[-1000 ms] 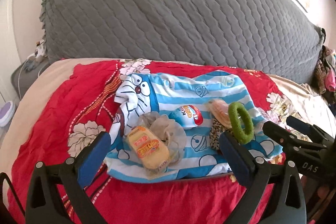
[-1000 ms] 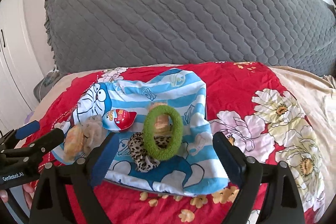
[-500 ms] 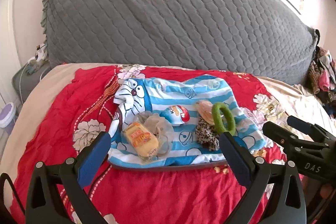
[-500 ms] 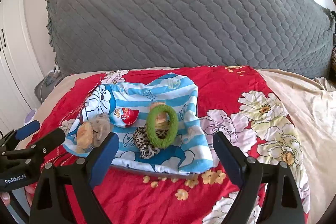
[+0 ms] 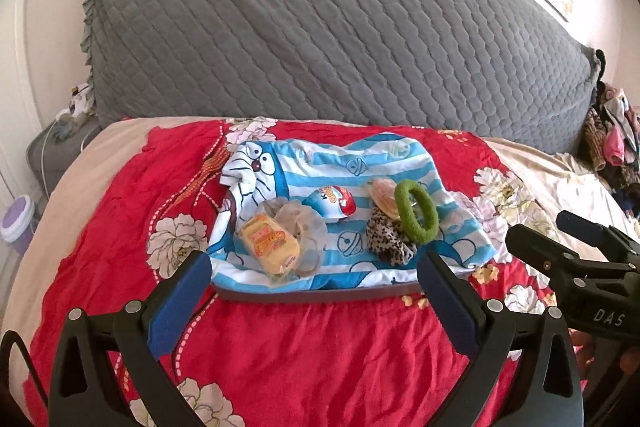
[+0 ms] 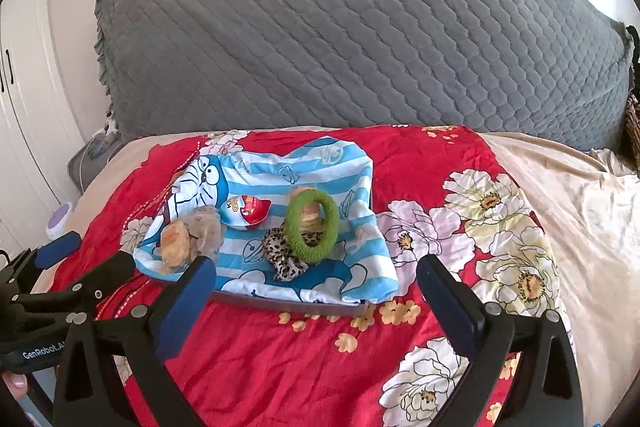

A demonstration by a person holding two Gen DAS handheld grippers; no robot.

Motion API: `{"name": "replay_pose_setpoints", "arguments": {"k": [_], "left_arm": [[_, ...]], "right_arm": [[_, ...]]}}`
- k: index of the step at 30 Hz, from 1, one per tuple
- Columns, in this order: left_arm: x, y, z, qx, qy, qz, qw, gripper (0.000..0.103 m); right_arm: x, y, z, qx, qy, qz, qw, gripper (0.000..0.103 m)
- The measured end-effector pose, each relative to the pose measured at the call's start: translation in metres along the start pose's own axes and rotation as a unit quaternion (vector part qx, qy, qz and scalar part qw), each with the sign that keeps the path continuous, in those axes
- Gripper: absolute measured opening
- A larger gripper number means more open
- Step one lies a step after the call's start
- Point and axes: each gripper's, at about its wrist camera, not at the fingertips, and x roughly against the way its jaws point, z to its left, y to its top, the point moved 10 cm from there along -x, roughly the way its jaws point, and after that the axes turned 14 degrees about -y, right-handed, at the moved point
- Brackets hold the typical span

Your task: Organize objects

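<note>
A blue-striped cartoon cloth [image 5: 320,167] [image 6: 280,175] covers a dark tray [image 5: 320,294] [image 6: 288,304] on the red floral bedspread. On it lie a yellow snack pack [image 5: 269,241] [image 6: 173,242] on a beige scrunchie [image 5: 302,223] [image 6: 206,227], a red-and-white chocolate egg [image 5: 332,202] [image 6: 246,211], a green scrunchie [image 5: 416,211] [image 6: 312,225] leaning over a leopard scrunchie [image 5: 386,243] [image 6: 284,255] and a peach item [image 5: 382,193]. My left gripper [image 5: 314,285] and right gripper [image 6: 316,287] are open and empty, held back in front of the tray.
A large grey quilted cushion [image 5: 320,27] stands behind the bed. The beige sheet [image 6: 580,207] lies to the right. A grey nightstand [image 5: 52,155] and a purple-lidded tub [image 5: 16,223] are at the left, a clothes pile [image 5: 612,139] at the right.
Both grippers have drawn back from the tray, so the tray and its objects look smaller and farther. Nothing on the cloth has moved.
</note>
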Motion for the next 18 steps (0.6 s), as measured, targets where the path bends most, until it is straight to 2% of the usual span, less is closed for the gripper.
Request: {"name": "replay_pose_setpoints", "arguments": {"k": [18], "left_arm": [[0.029, -0.019, -0.006, -0.001, -0.003, 0.000, 1.0000, 0.103]], "right_arm": [[0.037, -0.024, 0.002, 0.017, -0.002, -0.004, 1.000, 0.101]]}}
